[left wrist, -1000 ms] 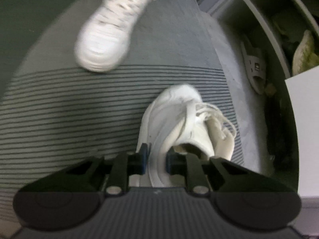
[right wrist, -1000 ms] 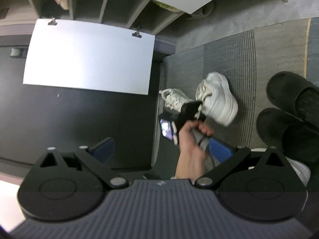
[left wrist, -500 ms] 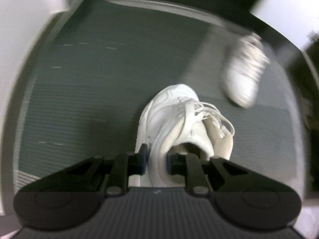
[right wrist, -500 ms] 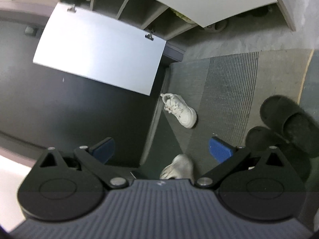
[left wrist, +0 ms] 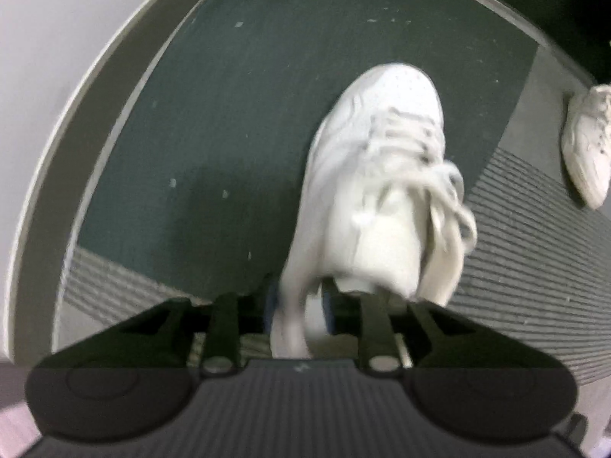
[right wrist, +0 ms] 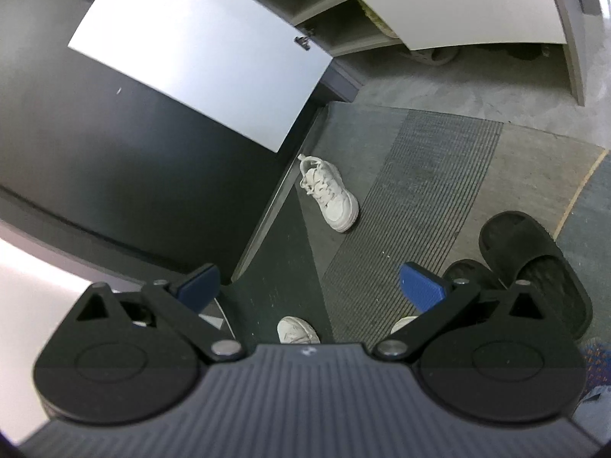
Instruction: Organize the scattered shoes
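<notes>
A white lace-up leather sneaker with a perforated toe (left wrist: 366, 191) hangs over a dark green floor mat (left wrist: 236, 114), its toe pointing away from the camera and its loose laces spilling to the right. The left gripper (left wrist: 298, 305) is clamped on the side wall of the shoe's collar near the heel, one blue pad outside the shoe and the other inside its opening. Whether the sole touches the mat cannot be told from this blurred view. A second white lace-up sneaker (right wrist: 330, 196) lies on the floor well apart from it, straddling the edge between the green mat and a grey ribbed mat (right wrist: 420, 198), close to a dark wall panel (right wrist: 114, 145). The right gripper (right wrist: 309, 290) holds nothing, its blue-padded fingers (right wrist: 422, 290) standing wide apart above the floor. To its right sits a pair of black rubber slide sandals (right wrist: 534, 267), side by side. Beyond the mats, on grey concrete, stands a pale open shoe cabinet (right wrist: 343, 26) with white doors swung open, and a beige clog-like shoe (right wrist: 435, 53) lies at its foot.
</notes>
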`<state>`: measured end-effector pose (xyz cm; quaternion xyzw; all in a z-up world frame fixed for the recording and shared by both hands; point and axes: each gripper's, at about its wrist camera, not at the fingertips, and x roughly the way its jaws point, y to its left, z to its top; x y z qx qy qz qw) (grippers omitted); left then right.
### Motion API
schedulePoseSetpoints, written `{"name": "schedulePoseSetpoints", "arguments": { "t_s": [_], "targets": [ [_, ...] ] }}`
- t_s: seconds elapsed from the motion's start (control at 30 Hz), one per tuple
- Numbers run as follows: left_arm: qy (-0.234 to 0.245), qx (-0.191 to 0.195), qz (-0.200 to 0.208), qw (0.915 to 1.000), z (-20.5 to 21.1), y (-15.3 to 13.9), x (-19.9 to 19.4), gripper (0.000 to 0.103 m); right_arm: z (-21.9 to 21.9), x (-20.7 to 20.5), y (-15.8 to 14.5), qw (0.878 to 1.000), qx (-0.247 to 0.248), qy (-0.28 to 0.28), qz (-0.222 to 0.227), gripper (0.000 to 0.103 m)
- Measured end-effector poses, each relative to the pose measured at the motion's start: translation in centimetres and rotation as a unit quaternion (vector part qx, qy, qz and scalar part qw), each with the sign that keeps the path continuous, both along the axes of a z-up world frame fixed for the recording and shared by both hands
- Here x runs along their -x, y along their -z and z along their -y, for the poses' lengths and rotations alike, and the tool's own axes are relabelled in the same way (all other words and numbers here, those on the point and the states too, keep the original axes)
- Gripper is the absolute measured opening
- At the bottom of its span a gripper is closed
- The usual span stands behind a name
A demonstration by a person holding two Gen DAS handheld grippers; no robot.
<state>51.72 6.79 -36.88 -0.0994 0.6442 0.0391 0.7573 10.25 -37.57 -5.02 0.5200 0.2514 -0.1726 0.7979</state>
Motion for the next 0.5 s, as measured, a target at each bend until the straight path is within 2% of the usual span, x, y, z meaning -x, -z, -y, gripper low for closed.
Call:
{"name": "schedulePoseSetpoints", "arguments": {
  "t_s": [0.07, 0.1, 0.2, 0.4, 0.5],
  "targets": [
    [0.010, 0.001, 0.011, 0.9999, 0.5, -2.0, 0.2, 0.037, -0.2, 0.1, -0.3, 1.000, 0.008, -0.012, 0.006, 0.103],
    [0.015, 0.001, 0.016, 0.9998, 0.7, -3.0, 0.3, 0.047, -0.3, 0.2, -0.5, 1.000, 0.013, -0.017, 0.010, 0.103],
    [0.033, -0.013, 0.057, 0.9977, 1.5, -7.7, 1.8, 0.065, -0.8, 0.2, -1.1, 0.999, 0.038, -0.031, 0.013, 0.103],
    [0.065, -0.022, 0.126, 0.9897, 2.8, -16.7, 3.9, 0.084, -1.9, 0.1, -1.8, 0.996, 0.049, -0.066, 0.020, 0.103],
    [0.072, -0.024, 0.165, 0.9833, 3.4, -21.6, 5.5, 0.090, -2.8, 0.2, -2.2, 0.995, 0.056, -0.078, 0.028, 0.103]
  ]
}}
